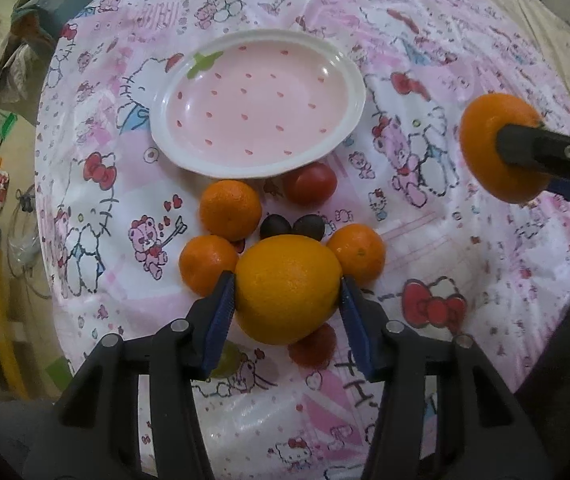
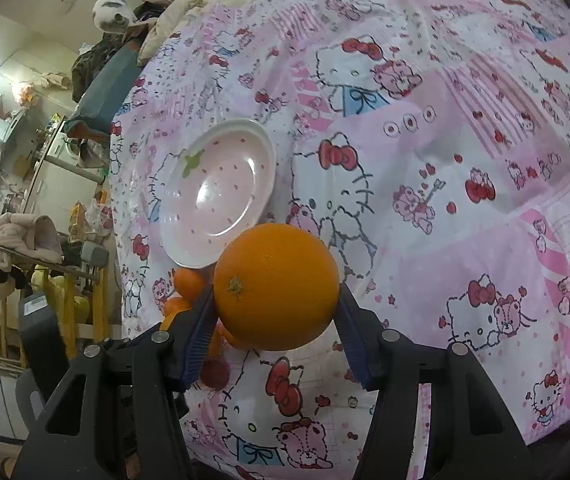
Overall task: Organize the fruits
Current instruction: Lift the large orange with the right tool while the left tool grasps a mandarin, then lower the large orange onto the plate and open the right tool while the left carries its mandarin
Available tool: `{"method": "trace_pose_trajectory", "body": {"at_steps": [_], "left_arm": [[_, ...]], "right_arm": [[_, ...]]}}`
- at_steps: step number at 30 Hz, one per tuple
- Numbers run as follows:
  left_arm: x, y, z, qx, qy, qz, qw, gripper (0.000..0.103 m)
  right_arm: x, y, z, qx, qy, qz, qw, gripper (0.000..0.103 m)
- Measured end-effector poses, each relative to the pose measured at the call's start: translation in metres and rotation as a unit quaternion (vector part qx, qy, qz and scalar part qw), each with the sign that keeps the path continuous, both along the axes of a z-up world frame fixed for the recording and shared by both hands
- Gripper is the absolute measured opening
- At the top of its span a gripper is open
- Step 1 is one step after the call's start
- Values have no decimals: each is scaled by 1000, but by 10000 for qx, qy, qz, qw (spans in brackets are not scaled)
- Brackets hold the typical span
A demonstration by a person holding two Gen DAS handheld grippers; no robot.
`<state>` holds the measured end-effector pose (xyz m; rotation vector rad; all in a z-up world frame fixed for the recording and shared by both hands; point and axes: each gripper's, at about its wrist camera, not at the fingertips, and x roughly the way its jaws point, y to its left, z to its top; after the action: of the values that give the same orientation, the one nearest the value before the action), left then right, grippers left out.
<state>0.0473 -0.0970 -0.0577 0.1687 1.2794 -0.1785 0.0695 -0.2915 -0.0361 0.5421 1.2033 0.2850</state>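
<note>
A wrinkled pink-and-white cartoon-print cloth [image 1: 465,240] covers the whole surface. On it sits an oval, glossy pink plate [image 1: 259,106] with a white rim, dotted like a strawberry, at twelve o'clock from the fruit cluster. The left gripper [image 1: 287,294] clamps a big, dimpled yellow-orange orange [image 1: 287,288] between its ribbed blue pads [image 1: 221,312]. The right gripper [image 2: 275,316] squeezes a second large orange [image 2: 277,286], stem scar showing, held off the cloth well out at three o'clock from the plate. Three smaller mandarins [image 1: 231,209] ring the left one at ten, eleven and two o'clock, crowding its sides. A smooth red tomato [image 1: 310,183] touches the plate's near rim, and two dark round plums [image 1: 275,227] sit just behind the held orange.
</note>
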Motion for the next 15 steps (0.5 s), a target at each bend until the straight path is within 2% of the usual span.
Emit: {"method": "trace_pose_trajectory", "body": {"at_steps": [15], "left_arm": [[12, 36, 57, -502, -491, 293, 9971, 47]], "right_arm": [[4, 10, 11, 95, -106, 26, 9999, 60]]}}
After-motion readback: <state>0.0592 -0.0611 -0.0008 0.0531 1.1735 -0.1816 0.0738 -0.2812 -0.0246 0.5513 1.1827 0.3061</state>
